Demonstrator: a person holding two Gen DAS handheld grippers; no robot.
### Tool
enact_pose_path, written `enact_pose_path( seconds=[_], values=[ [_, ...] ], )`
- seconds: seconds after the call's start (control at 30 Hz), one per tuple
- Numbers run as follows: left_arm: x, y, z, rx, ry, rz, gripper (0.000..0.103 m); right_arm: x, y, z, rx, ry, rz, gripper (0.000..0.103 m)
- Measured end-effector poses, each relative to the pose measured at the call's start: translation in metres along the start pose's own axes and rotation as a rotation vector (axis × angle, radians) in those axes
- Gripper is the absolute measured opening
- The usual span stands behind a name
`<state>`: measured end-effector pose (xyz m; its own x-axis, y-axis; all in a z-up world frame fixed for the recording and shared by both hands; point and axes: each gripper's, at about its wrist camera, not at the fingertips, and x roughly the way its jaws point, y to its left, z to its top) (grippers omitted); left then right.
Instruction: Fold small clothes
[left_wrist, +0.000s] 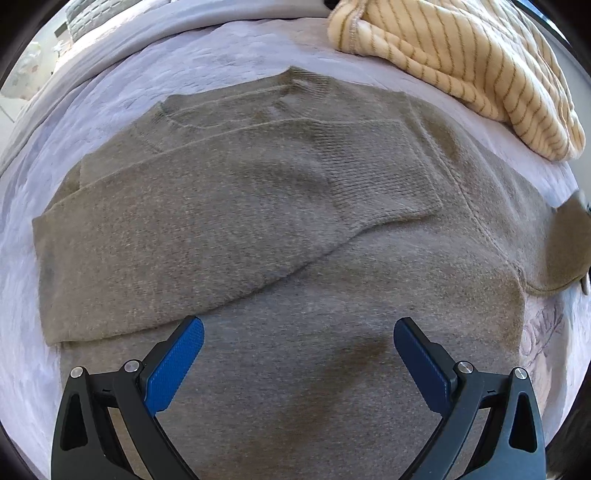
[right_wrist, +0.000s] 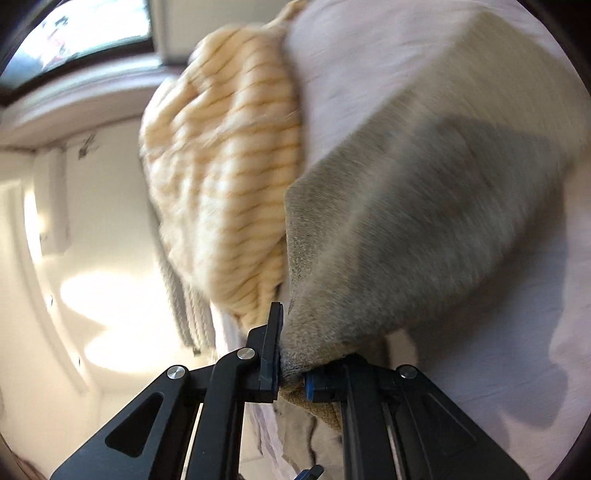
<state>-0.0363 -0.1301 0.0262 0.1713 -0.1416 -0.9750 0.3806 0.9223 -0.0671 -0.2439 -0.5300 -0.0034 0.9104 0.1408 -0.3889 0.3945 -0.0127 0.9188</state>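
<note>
**Grey-brown knit pinched at one corner, other tool idle**

Blue pads of the left gripper (left_wrist: 298, 345) stand wide apart w/ nothing between, hovering just above the grey-brown sweater (left_wrist: 258, 206). Right gripper (right_wrist: 291, 373) is clamped tight on a corner of that sweater, fabric stretched away from it. Sweater lies flat on a pale lilac bedspread (left_wrist: 122, 92), neck at the far side, one sleeve folded across the chest, long axis running near to far. Cream striped garment (left_wrist: 461, 62) bunched beyond it. Sunlit white wall (right_wrist: 92, 240), window upper left.
</note>
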Motion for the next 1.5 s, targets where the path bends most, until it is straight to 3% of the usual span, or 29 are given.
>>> enact_pose_path(
  seconds=[0.27, 0.53, 0.67, 0.83, 0.93, 1.0, 1.07, 1.23, 1.3, 1.33, 1.37, 1.43, 1.5],
  values=[
    [-0.001, 0.045, -0.005, -0.058, -0.006, -0.013, 0.103, 0.070, 0.087, -0.048, -0.260, 0.185, 0.054, 0.011],
    [-0.002, 0.098, -0.012, -0.150, -0.011, -0.018, 0.103, 0.163, 0.154, -0.138, -0.557, 0.418, 0.014, 0.011],
    [-0.005, 0.130, -0.015, -0.202, -0.025, -0.015, 0.103, 0.208, 0.153, -0.200, -0.702, 0.548, -0.085, 0.011],
    [-0.008, 0.167, -0.018, -0.239, -0.049, 0.019, 0.103, 0.250, 0.112, -0.255, -0.791, 0.671, -0.269, 0.015],
    [-0.006, 0.189, -0.018, -0.274, -0.048, 0.022, 0.103, 0.264, 0.084, -0.258, -0.735, 0.688, -0.372, 0.024],
    [-0.006, 0.204, -0.020, -0.291, -0.053, 0.020, 0.103, 0.258, 0.075, -0.252, -0.632, 0.679, -0.339, 0.038],
    [-0.006, 0.218, -0.026, -0.298, -0.066, 0.011, 0.103, 0.250, 0.073, -0.245, -0.572, 0.662, -0.315, 0.059],
    [-0.005, 0.236, -0.020, -0.318, -0.112, -0.035, 0.103, 0.213, 0.076, -0.216, -0.498, 0.473, -0.332, 0.060],
    [-0.014, 0.245, -0.023, -0.335, -0.141, -0.075, 0.103, 0.211, 0.078, -0.200, -0.462, 0.411, -0.346, 0.051],
    [-0.015, 0.248, -0.024, -0.342, -0.151, -0.092, 0.103, 0.214, 0.081, -0.194, -0.456, 0.393, -0.348, 0.021],
    [-0.018, 0.254, -0.024, -0.354, -0.168, -0.127, 0.103, 0.217, 0.083, -0.193, -0.471, 0.393, -0.351, 0.013],
    [-0.026, 0.251, -0.033, -0.380, -0.187, -0.202, 0.103, 0.227, 0.097, -0.206, -0.578, 0.406, -0.358, 0.012],
    [-0.029, 0.258, -0.029, -0.415, -0.203, -0.303, 0.103, 0.239, 0.125, -0.241, -0.793, 0.453, -0.340, 0.012]
  ],
)
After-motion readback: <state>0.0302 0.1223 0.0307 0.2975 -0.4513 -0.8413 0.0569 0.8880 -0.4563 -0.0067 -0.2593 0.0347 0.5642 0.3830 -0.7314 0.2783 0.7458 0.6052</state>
